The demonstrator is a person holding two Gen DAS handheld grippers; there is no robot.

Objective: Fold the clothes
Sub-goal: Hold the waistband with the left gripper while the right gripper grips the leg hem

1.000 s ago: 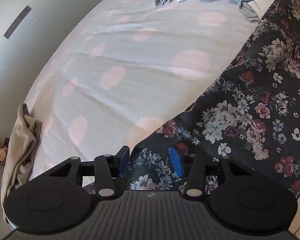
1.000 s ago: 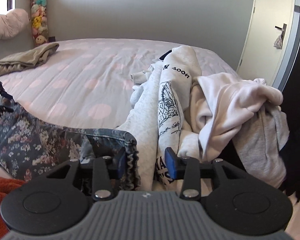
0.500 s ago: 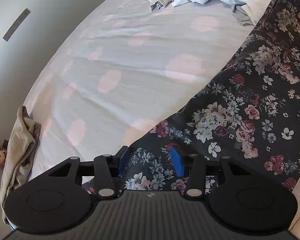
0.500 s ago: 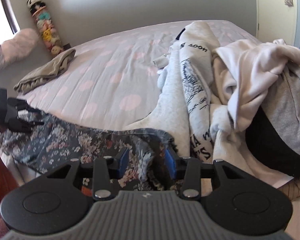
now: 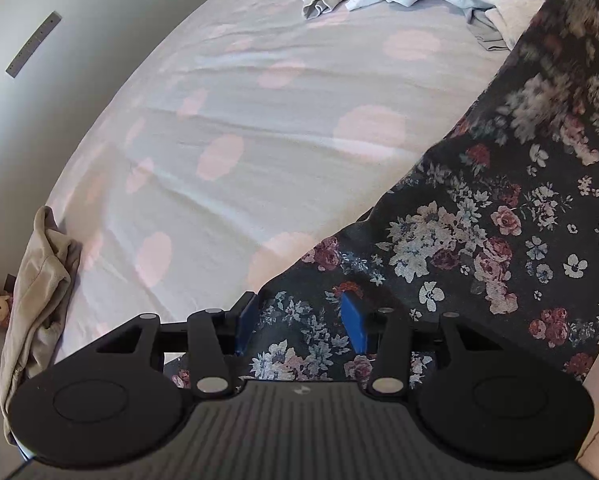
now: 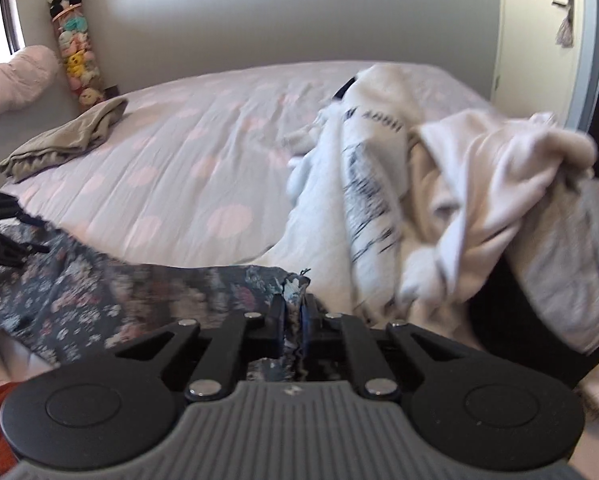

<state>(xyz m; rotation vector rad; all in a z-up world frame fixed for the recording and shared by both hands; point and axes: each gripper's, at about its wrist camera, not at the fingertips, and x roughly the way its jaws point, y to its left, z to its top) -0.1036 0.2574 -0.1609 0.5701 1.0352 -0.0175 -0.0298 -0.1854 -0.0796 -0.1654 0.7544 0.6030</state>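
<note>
The right tool [image 6: 293,320] is closing, its jaws pinched on a bunched edge of the dark floral garment [image 6: 99,296], which spreads toward 9 o'clock across the bed [image 6: 203,168]. The left tool [image 5: 299,322] stands about half open, floral cloth lying between its blue pads [image 5: 245,322] without being squeezed. A heap of pale clothes [image 6: 439,200] sits at 2 o'clock of the right tool; a beige garment [image 6: 63,140] lies at 10 o'clock.
</note>
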